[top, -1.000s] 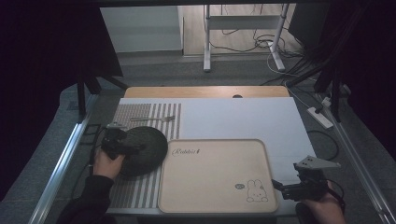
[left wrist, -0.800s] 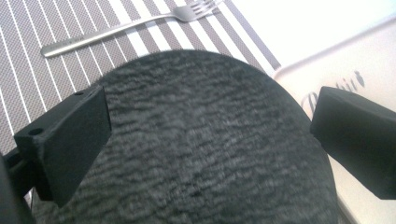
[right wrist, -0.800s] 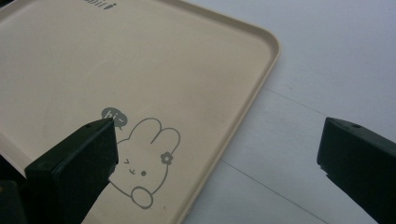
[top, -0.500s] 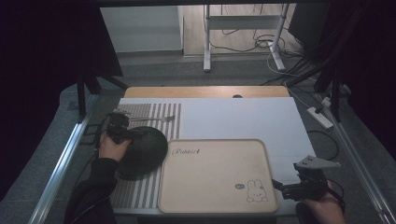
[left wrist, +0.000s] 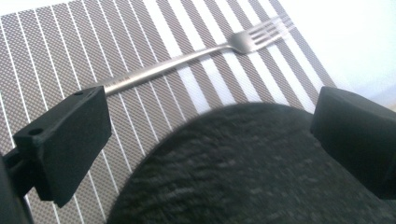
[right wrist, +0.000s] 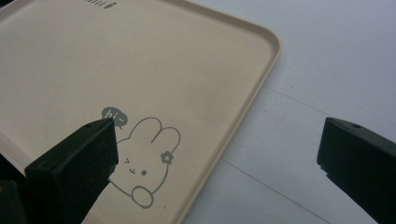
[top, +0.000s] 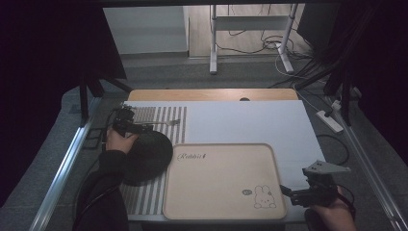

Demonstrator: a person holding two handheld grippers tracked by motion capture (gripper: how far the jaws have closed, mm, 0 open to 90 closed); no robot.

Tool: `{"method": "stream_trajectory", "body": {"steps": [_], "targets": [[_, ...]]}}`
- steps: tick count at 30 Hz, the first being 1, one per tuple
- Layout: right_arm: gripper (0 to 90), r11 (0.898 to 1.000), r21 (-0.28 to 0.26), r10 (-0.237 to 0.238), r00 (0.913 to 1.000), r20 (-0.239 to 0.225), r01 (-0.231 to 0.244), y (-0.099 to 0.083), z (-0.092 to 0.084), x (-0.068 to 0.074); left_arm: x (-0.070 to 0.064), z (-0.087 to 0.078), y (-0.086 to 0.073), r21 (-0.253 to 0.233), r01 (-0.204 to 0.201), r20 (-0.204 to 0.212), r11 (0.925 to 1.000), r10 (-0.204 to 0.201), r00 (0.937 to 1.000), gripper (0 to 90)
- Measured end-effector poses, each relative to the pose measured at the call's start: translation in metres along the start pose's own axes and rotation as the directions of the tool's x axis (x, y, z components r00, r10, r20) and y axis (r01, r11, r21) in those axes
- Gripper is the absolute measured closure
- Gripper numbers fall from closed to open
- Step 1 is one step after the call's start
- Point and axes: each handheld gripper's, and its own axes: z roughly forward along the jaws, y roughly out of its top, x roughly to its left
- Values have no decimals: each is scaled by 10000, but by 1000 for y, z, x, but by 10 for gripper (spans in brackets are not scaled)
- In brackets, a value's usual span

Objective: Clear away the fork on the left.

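fork is seen lying flat on the striped placemat at the far left of the table, handle toward the left gripper and tines pointing away toward the white sheet; in the left gripper view the fork is crossed diagonally just beyond the jaws, which are spread wide with nothing between them; the near end of the handle is seen just past the left jaw, not yet touched; the dark round plate is passed over from the person's side, its rough dark surface lying below the jaws, probably because it sits between the hand and the fork; the wide opening is judged to suit a slim handle that must be straddled before it is closed on; the beige tray with the rabbit drawing is set in the near middle of the table, bare, perhaps as the place where things are to be gathered; the right gripper is held low beside the tray's near right corner, jaws likewise spread and empty, apparently parked out of the way; in the right gripper view the tray rim is seen between its jaws, untouched.
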Motion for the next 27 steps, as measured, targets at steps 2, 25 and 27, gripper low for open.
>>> {"method": "stream_trajectory", "body": {"steps": [2,25,27], "targets": [[0,10000,-5,0,10000,-3,0,0,0,0,3,4,3,99,29,-82,9999,-29,10000,1],[0,10000,9,83,10000,-49,-83,0,0,-1,39,39,27,1158,-132,-1457,9932,301,9889,884],[0,10000,4,90,9999,-61,-90,0,0,-1,40,44,29,1294,-135,-1711,9915,358,9846,895]]}}
